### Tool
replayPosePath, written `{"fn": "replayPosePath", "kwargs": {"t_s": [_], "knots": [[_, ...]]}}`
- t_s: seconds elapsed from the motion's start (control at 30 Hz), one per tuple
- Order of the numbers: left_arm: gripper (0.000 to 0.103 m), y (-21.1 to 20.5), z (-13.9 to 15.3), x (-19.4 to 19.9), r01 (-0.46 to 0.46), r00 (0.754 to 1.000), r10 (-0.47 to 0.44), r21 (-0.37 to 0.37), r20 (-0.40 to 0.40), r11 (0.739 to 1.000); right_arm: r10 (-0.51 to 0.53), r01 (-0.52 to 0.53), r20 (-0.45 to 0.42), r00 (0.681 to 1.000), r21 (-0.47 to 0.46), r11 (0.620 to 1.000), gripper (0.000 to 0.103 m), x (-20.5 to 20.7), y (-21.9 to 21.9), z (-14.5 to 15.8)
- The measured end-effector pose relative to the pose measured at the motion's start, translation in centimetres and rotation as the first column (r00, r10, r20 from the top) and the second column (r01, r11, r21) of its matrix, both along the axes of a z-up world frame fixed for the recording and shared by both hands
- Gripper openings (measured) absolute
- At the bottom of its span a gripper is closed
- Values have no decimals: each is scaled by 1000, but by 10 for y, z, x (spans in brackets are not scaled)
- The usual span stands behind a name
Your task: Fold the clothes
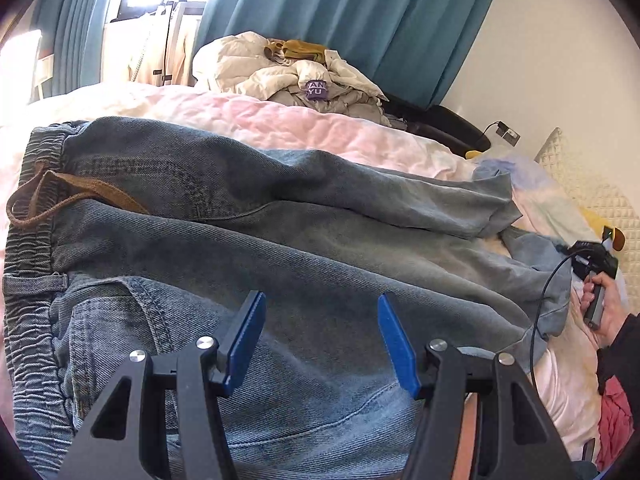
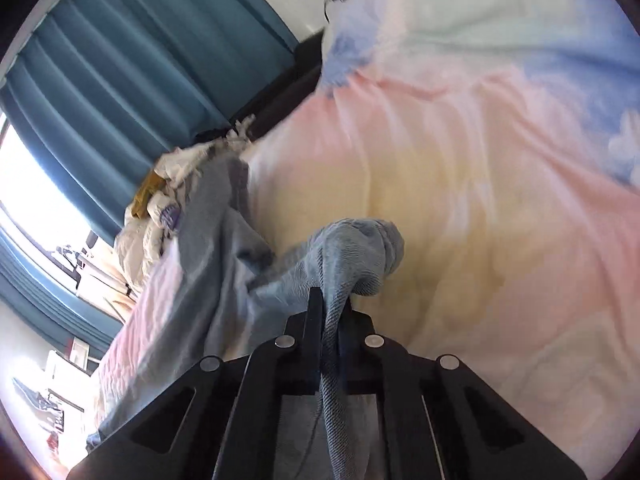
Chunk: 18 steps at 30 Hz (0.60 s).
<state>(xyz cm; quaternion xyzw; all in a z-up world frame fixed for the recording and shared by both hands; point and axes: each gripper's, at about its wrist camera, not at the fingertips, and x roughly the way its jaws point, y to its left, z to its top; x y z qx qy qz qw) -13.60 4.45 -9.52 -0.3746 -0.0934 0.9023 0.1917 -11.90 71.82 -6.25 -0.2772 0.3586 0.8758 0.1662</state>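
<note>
Blue denim jeans lie spread across the bed, the elastic waistband with its brown drawstring at the left and the legs running off to the right. My left gripper hovers over the seat and pocket area, its blue pads wide apart with nothing between them. At the right, a person's hand holds the other gripper at the leg ends. In the right wrist view my right gripper is shut on a bunched fold of a jeans leg, which is lifted off the quilt.
The bed is covered by a pink, yellow and blue quilt. A heap of cream clothes sits at the far side before teal curtains. A quilted pillow is at the right, and red cloth lies near the person.
</note>
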Motion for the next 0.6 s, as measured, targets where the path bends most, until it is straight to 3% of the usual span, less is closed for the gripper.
{"fn": "replayPosePath", "kwargs": {"t_s": [0.13, 0.23, 0.37, 0.47, 0.53, 0.6], "knots": [[60, -4, 4, 6, -2, 1000, 2, 0, -13, 1000, -99, 107, -79, 992, 106, 989, 4, 15, 22, 71], [60, -7, 8, 9, 0, 1000, 0, 9, -19, 1000, -155, 162, -57, 986, 153, 975, 4, 25, 47, 83], [60, -8, 12, 13, 5, 1000, -5, 3, -22, 1000, -216, 212, 33, 976, 95, 973, 4, 44, 72, 28], [60, -13, 18, 17, 7, 1000, -7, 12, -10, 1000, -237, 236, 127, 963, 25, 972, 5, 59, 81, -31], [60, -18, 24, 21, 7, 1000, -7, 19, -3, 1000, -246, 254, 157, 957, -37, 966, 7, 72, 83, -58], [60, -24, 33, 27, -2, 1000, 2, 28, -3, 1000, -251, 266, 153, 956, -86, 960, 17, 84, 82, -70]]}}
